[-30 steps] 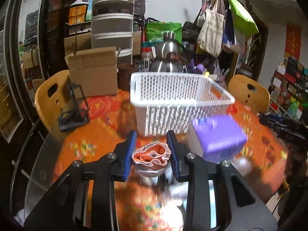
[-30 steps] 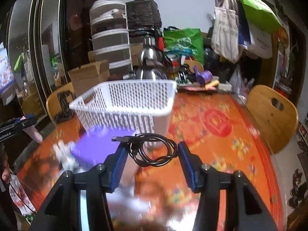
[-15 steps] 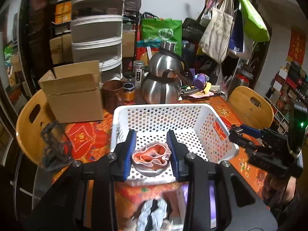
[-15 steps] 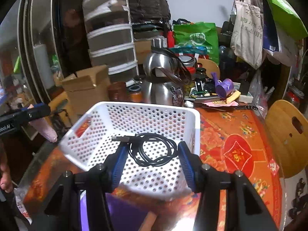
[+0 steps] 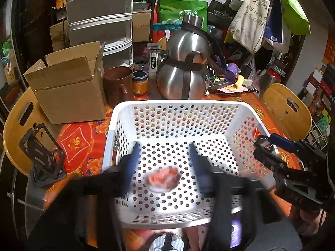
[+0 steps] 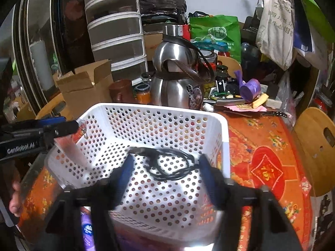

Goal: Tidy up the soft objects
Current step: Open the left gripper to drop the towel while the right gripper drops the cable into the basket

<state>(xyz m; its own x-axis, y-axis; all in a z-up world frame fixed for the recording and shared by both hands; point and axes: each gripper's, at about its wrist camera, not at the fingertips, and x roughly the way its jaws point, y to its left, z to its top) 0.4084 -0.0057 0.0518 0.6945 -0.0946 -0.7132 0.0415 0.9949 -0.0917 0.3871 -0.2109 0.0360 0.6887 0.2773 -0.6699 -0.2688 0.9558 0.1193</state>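
Observation:
A white perforated basket point(image 5: 180, 106) stands on the red patterned table; it also shows in the right wrist view point(image 6: 150, 108). My left gripper point(image 5: 165, 163) is open over the basket, its fingers blurred and wide apart. A pink-orange rolled cloth point(image 5: 164, 178) is blurred below them inside the basket, free of the fingers. My right gripper point(image 6: 165, 169) is open over the basket from the other side. A coiled black cable point(image 6: 167, 165) sits between its spread fingers; whether it still touches them I cannot tell.
A steel kettle point(image 5: 184, 75), a brown mug point(image 5: 117, 85), jars and a cardboard box point(image 5: 69, 85) stand behind the basket. A black stand point(image 5: 44, 161) is at the left. A purple pack point(image 6: 88, 230) and a striped cloth point(image 5: 167, 242) lie near the basket's front. Wooden chairs flank the table.
Both grippers moved over the basket and opened. The rolled cloth left the left fingers and dropped into the basket. The right fingers spread away from the cable.

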